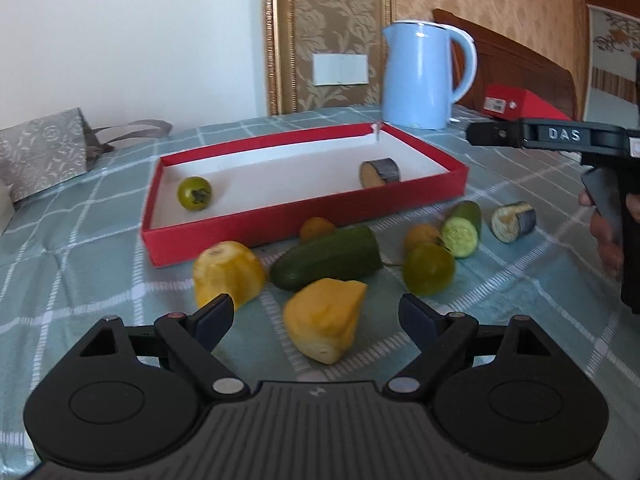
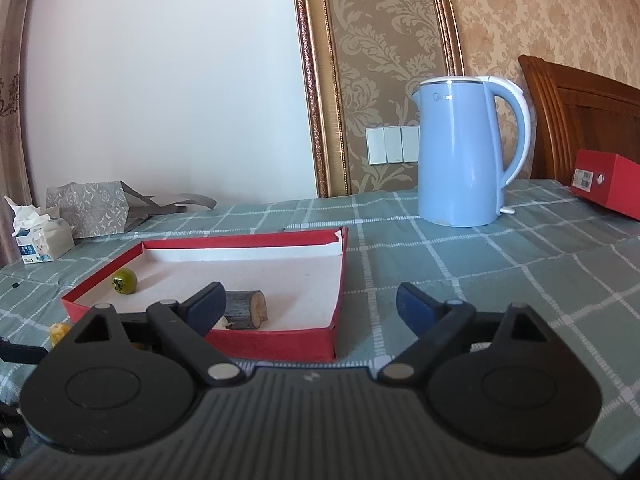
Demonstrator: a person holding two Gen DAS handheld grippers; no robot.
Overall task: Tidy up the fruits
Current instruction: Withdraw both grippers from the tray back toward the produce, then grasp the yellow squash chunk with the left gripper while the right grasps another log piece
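We see both tongs gaping, empty: left tongs over a yellow chunk, right tongs near the red box. Box holds a tomato and eggplant piece. Other fruit lies on the table in front.

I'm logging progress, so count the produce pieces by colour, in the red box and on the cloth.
Green: 4
Yellow: 2
Orange: 2
Dark-skinned: 2
Total: 10

The left gripper and right gripper are black with 2 dark blue fingertip pads, silver pivot pins and a ribbed body.
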